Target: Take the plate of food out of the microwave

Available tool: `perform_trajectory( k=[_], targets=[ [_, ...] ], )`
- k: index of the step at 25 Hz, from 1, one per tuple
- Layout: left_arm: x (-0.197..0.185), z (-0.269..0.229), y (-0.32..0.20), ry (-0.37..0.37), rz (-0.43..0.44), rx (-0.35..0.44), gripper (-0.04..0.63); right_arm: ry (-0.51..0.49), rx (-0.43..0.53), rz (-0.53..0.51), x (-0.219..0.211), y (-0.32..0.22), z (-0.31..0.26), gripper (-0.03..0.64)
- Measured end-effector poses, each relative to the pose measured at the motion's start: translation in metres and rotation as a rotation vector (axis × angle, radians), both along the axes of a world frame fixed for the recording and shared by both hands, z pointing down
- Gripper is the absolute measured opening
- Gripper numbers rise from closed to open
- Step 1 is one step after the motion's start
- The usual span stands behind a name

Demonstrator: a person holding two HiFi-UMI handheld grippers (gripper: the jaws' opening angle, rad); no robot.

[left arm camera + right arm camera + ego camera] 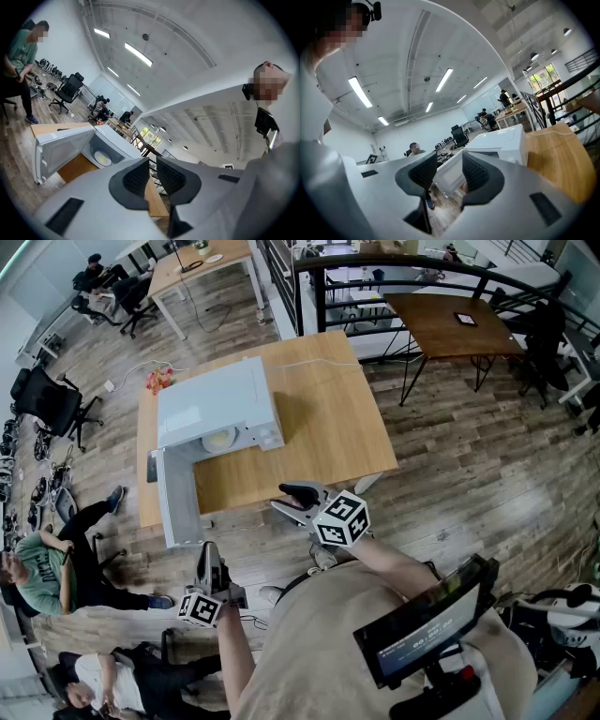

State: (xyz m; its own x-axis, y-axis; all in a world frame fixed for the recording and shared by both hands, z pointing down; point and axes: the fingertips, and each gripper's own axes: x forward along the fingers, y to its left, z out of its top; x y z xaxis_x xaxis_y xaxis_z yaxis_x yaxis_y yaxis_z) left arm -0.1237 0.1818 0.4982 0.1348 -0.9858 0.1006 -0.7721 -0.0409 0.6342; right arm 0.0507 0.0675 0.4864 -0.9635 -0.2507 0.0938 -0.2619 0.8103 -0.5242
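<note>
A white microwave (pixel 216 399) stands on the wooden table (pixel 319 418) with its door (pixel 176 493) swung wide open toward me. Inside it lies a pale plate of food (pixel 219 439), which also shows in the left gripper view as the plate (pixel 102 158) in the cavity. My left gripper (pixel 208 557) is off the table's near edge, just before the door's end. Its jaws (pixel 153 164) stand a narrow gap apart with nothing between them. My right gripper (pixel 289 499) hovers at the table's near edge, right of the door. It (pixel 449 161) is open and empty, looking at the door (pixel 452 176).
A seated person (pixel 47 568) and office chairs (pixel 47 399) are on the floor to the left. A white cable (pixel 309 364) runs over the table's far side, and an orange-red object (pixel 159 381) lies by its far left corner. A darker table (pixel 450 324) and black railing stand beyond.
</note>
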Motion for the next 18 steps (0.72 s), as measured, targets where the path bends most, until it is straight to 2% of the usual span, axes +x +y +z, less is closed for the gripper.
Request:
perform_trajectory(
  k=[10, 18],
  targets=[
    [0.014, 0.001, -0.004, -0.008, 0.006, 0.004, 0.051, 0.005, -0.005, -0.015, 0.007, 0.002, 0.001, 0.175],
    [0.037, 0.004, -0.007, -0.017, 0.028, -0.026, 0.051, -0.013, -0.033, 0.023, 0.036, 0.001, 0.002, 0.175]
  ],
)
